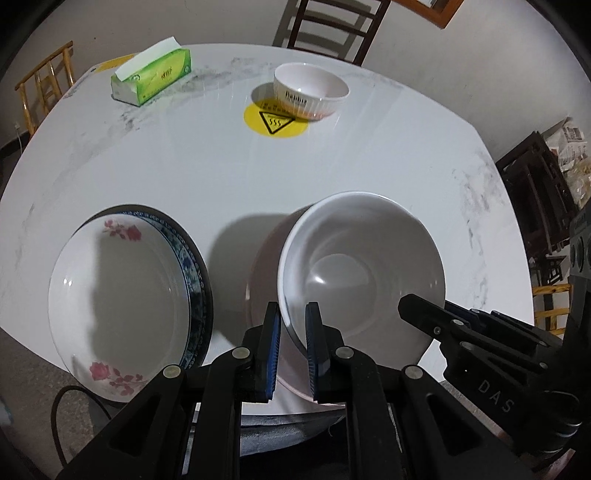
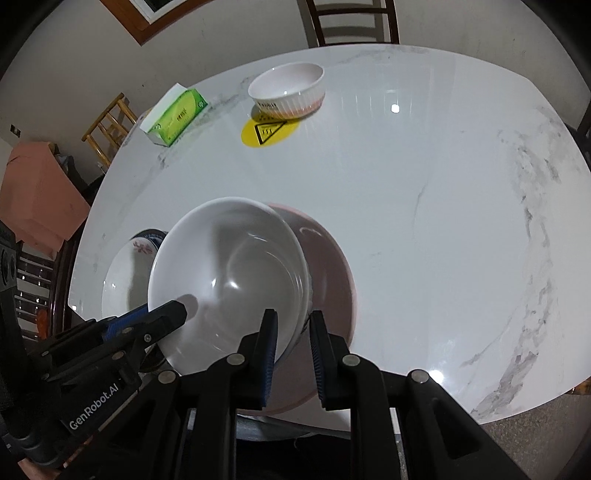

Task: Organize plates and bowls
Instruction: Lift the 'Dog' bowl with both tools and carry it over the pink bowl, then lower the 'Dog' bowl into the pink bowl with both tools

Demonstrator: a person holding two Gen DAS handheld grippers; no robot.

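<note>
A large white bowl (image 1: 362,266) is held tilted over a pink bowl (image 1: 264,258) on the marble table (image 1: 207,173). My left gripper (image 1: 293,350) is shut on its near left rim. My right gripper (image 2: 291,354) is shut on its near right rim (image 2: 295,325); the bowl (image 2: 229,273) and the pink bowl (image 2: 332,288) show in the right wrist view. A stack of plates, a rose-patterned one (image 1: 118,295) on a blue-patterned one (image 1: 192,258), lies left of the bowls. A small ribbed white bowl (image 1: 310,90) stands far across the table.
A green tissue box (image 1: 155,75) lies at the far left of the table. A yellow warning sticker (image 1: 275,122) is beside the small bowl. Wooden chairs (image 1: 332,26) stand around the table. The near table edge is just under both grippers.
</note>
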